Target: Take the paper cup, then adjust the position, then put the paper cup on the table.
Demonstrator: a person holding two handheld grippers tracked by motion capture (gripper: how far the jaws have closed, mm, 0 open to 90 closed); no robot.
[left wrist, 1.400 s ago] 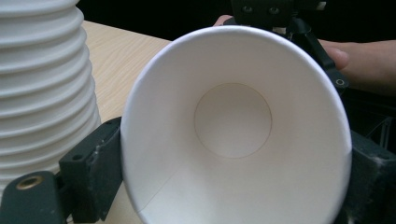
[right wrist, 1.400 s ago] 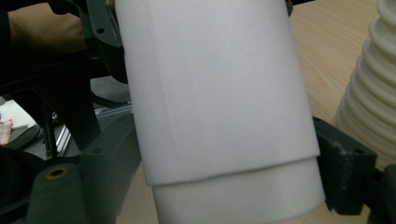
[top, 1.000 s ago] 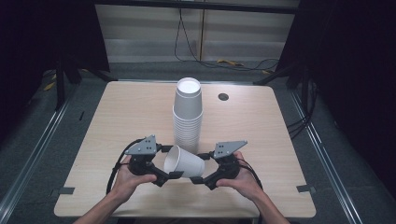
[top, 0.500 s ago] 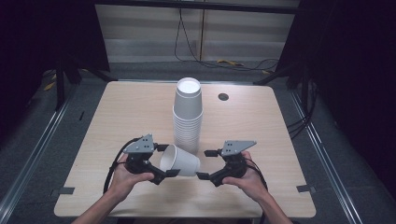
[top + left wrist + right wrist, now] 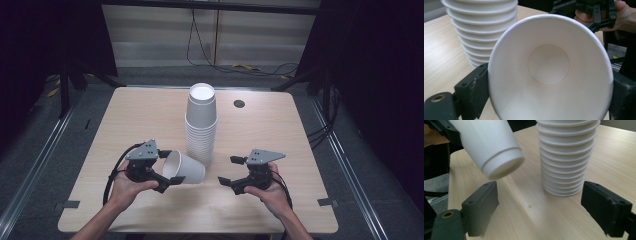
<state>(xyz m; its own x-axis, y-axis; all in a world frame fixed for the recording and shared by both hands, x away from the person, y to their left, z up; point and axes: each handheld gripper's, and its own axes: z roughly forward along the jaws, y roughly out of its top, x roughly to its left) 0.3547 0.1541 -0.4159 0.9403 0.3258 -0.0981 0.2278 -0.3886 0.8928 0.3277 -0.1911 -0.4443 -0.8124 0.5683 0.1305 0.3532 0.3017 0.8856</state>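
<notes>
A white paper cup (image 5: pixel 186 170) lies tipped on its side just above the table, its mouth toward my left gripper (image 5: pixel 170 167). In the left gripper view I look straight into the cup (image 5: pixel 549 60), and my left gripper (image 5: pixel 551 82) is shut on its rim, one jaw on each side. My right gripper (image 5: pixel 229 171) stands open a short way to the right of the cup's base, with nothing between its jaws. In the right gripper view the cup's base (image 5: pixel 501 167) hangs at upper left, beyond my open right gripper (image 5: pixel 541 202). A tall stack of white cups (image 5: pixel 201 125) stands upside down behind.
The light wooden table (image 5: pixel 125 120) has bare room to the left and right of the stack (image 5: pixel 567 157). A small dark round hole (image 5: pixel 239 103) sits near the far edge. Dark floor and cables surround the table.
My right gripper has drawn back to the right, away from the cup's base, and a gap has opened between them. The left gripper and its cup have shifted slightly left.
</notes>
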